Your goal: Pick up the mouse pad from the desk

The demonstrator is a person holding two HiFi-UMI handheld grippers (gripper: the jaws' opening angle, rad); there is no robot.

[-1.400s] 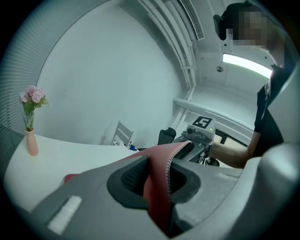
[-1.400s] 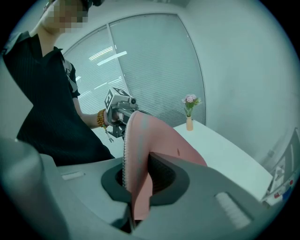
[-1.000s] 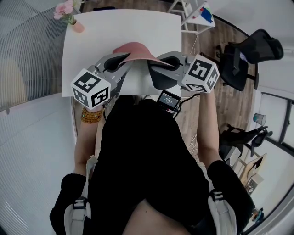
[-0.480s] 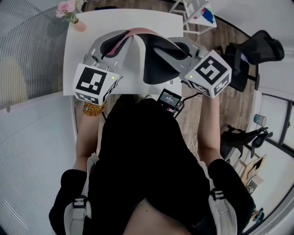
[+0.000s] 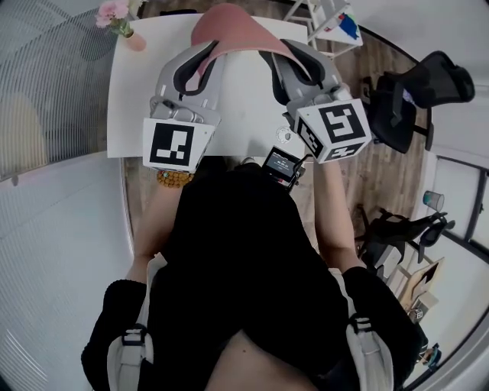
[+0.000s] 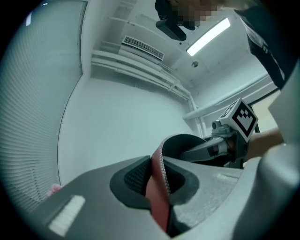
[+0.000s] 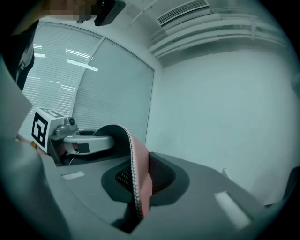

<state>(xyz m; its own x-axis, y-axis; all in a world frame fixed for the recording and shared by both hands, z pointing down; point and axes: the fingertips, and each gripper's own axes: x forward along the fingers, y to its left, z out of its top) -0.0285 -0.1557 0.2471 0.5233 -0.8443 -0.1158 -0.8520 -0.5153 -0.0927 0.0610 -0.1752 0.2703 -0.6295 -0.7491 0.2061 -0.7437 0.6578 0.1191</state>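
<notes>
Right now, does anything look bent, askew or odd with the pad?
Yes: the mouse pad is bowed into an arch between the left gripper and right gripper, each shut on an opposite edge. The vase stands upright on the desk.

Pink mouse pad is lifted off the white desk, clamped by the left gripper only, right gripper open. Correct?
No: the right gripper is shut on the mouse pad too, its edge pinched between the jaws in the right gripper view. The left gripper clamps it, lifted off the desk.
</notes>
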